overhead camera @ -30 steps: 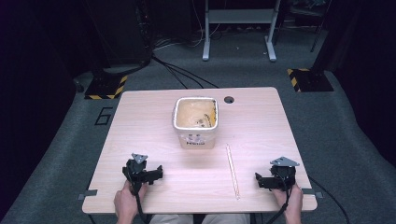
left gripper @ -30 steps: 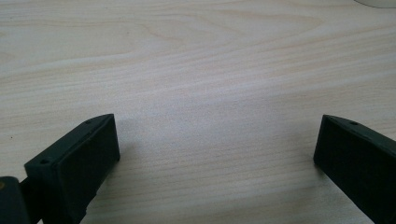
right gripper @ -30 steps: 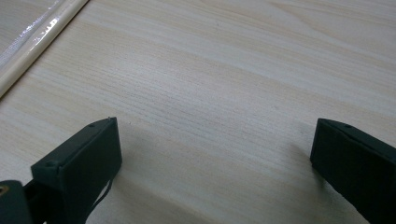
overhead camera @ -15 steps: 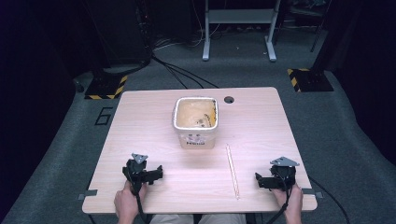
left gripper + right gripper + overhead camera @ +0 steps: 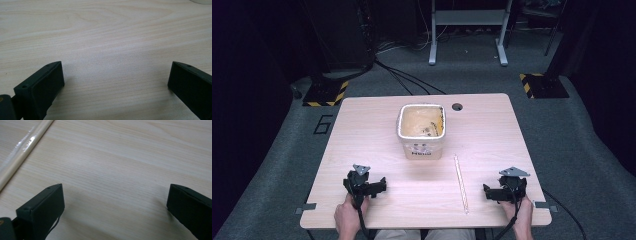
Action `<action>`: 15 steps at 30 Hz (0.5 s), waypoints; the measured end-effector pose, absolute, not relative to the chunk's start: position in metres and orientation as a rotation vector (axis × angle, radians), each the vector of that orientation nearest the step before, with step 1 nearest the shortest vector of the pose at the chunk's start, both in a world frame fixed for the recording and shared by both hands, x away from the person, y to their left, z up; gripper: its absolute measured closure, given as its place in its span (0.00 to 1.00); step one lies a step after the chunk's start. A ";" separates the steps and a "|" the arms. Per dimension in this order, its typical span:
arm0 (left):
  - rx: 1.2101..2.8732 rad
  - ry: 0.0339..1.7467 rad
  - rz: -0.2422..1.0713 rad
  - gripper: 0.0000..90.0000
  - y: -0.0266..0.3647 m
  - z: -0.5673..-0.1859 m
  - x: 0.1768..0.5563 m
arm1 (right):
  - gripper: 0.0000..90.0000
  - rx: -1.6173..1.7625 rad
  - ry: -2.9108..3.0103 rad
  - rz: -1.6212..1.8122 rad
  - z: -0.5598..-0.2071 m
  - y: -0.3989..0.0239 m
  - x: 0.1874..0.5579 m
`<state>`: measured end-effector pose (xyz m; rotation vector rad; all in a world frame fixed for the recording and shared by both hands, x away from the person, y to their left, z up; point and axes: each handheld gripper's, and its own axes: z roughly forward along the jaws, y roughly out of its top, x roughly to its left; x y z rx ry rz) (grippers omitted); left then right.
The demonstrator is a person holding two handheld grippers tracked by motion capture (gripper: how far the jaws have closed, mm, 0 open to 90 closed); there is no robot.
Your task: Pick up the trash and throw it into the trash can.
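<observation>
Table [image 5: 362, 145] of pale wood lies under the high view, and both my hands rest at its near edge; my left gripper [image 5: 363, 182] sits on the wood at the near left, held by my left hand [image 5: 348, 215]; my right gripper [image 5: 506, 190] sits at the near right, held by my right hand [image 5: 521, 214]; a cable trails from each one toward me. Between them, but nearer to the right gripper, lies a long thin wooden stick [image 5: 461, 183]; it runs away from me, almost straight, and touches neither gripper. Farther back, in the middle of the table, stands a square white tub [image 5: 421, 131] with an open top and a brownish inside; the far end of the stick is near its front right corner, apart from it. A small round hole [image 5: 457, 106] is in the table just behind the tub.

Left gripper view: my two black jaws stand wide apart with bare wood [image 5: 110, 50] between them; they hold nothing.

Right gripper view: my jaws stand wide apart over the wood [image 5: 130, 165] and grip nothing; the stick [image 5: 23, 150] crosses the upper left corner, in a clear shiny wrap, beside my left jaw and not touching it.
</observation>
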<state>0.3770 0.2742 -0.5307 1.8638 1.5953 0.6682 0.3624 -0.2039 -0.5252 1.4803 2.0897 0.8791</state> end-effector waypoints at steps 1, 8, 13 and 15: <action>1.865 1.595 0.668 0.00 0.274 -0.531 0.377 | 0.01 1.469 2.101 0.886 -0.523 -0.198 0.362; 1.867 1.592 0.667 0.00 0.274 -0.531 0.377 | 0.01 1.436 2.132 0.908 -0.520 -0.182 0.361; 1.867 1.590 0.670 0.00 0.274 -0.531 0.377 | 0.01 1.419 2.148 0.918 -0.519 -0.176 0.359; 1.868 1.590 0.670 0.00 0.274 -0.531 0.377 | 0.01 1.414 2.160 0.925 -0.518 -0.173 0.359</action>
